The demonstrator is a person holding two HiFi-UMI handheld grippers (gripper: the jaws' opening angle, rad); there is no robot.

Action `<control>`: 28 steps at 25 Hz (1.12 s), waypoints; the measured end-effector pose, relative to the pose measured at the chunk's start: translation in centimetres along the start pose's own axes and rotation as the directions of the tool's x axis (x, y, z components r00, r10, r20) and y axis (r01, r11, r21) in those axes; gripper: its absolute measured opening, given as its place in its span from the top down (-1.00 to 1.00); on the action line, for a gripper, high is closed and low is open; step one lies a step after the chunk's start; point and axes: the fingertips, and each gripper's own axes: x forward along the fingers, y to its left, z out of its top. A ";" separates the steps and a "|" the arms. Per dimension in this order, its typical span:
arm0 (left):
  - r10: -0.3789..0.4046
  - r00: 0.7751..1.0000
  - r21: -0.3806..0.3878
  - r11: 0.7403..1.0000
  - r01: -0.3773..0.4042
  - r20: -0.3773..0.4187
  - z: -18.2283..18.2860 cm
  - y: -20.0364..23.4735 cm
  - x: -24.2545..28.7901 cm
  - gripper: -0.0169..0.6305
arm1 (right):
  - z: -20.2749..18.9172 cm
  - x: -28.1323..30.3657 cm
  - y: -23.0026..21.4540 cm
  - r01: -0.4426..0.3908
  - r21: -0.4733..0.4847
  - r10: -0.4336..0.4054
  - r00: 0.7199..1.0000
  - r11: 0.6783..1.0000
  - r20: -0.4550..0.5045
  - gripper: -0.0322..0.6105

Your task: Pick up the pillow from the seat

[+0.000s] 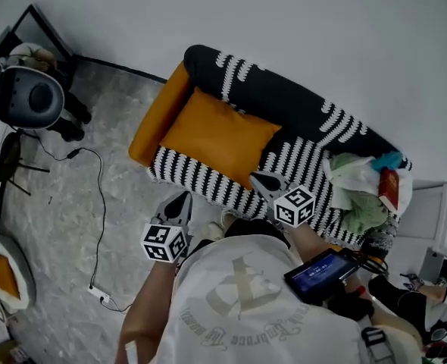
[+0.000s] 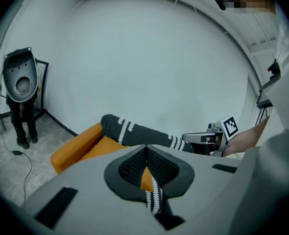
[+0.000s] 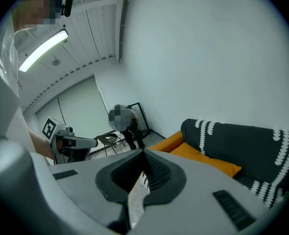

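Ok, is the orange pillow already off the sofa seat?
No, the pillow lies flat on the seat of the sofa, at its left end.

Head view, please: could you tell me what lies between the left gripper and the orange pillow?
In the head view, the sofa's striped seat edge lies between the left gripper and the pillow.

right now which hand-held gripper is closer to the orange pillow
The right hand-held gripper: its tip is over the striped seat by the orange pillow's near corner; the left hand-held gripper is over the floor before the sofa.
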 end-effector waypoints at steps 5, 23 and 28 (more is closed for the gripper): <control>0.048 0.999 -0.009 0.999 -0.048 -0.009 1.6 2.5 1.4 0.92 | 1.9 3.3 -1.4 -0.040 -0.003 0.040 0.999 0.999 0.003 0.86; 0.055 0.998 0.068 0.996 -0.052 -0.036 8.2 4.3 11.4 0.92 | 4.8 8.3 -10.7 -0.043 0.024 0.044 0.998 0.999 -0.039 0.86; 0.063 0.997 0.074 0.996 -0.059 -0.053 8.3 4.7 13.5 0.92 | 5.2 9.2 -12.5 -0.056 0.013 0.056 0.997 0.998 -0.050 0.86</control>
